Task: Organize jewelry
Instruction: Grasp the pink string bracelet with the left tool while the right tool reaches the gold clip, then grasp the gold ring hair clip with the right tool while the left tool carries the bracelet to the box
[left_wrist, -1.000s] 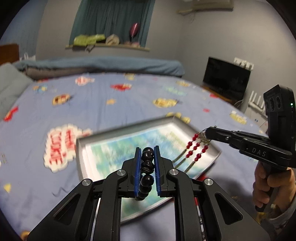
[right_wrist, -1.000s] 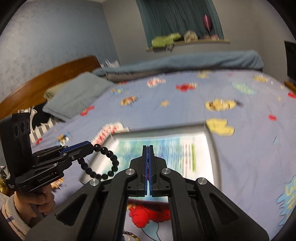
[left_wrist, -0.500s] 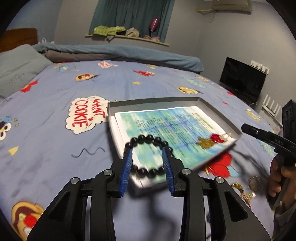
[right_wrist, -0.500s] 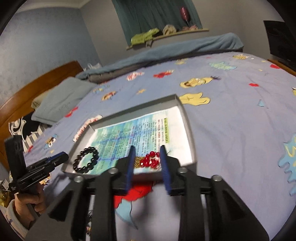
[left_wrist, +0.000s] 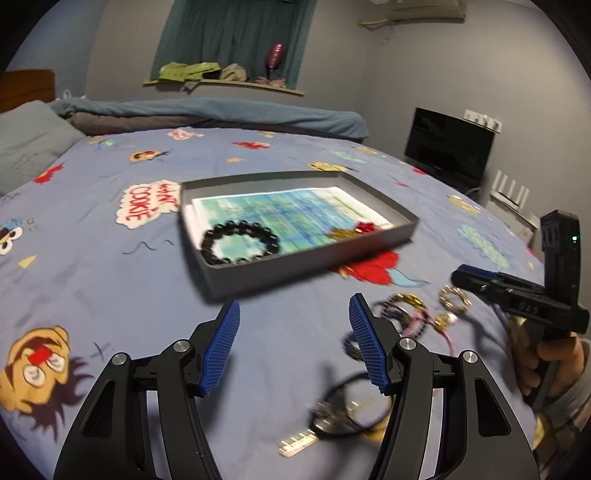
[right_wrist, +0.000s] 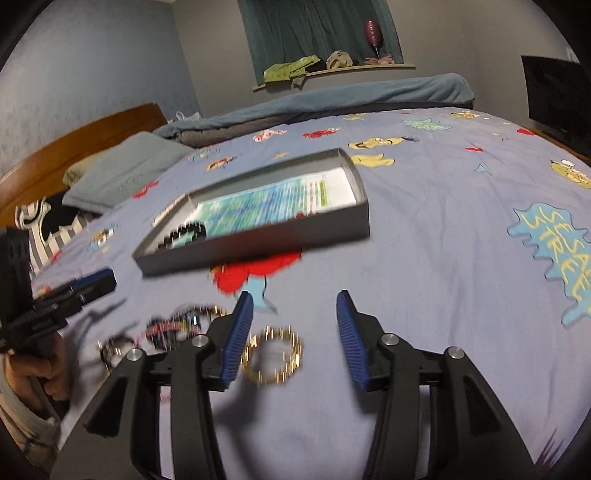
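Next item, gold-coloured ring-shaped bracelet, lower centre on the bed: my right hand-held gripper, jaws just opening and empty, should straddle its rim squarely; left hand-held gripper likewise apart, empty.

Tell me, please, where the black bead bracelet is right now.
In the left wrist view, the black bead bracelet lies inside the grey tray, at its near-left corner.

Glossy black bead bracelet; matt grey tray; cloth bedsheet.
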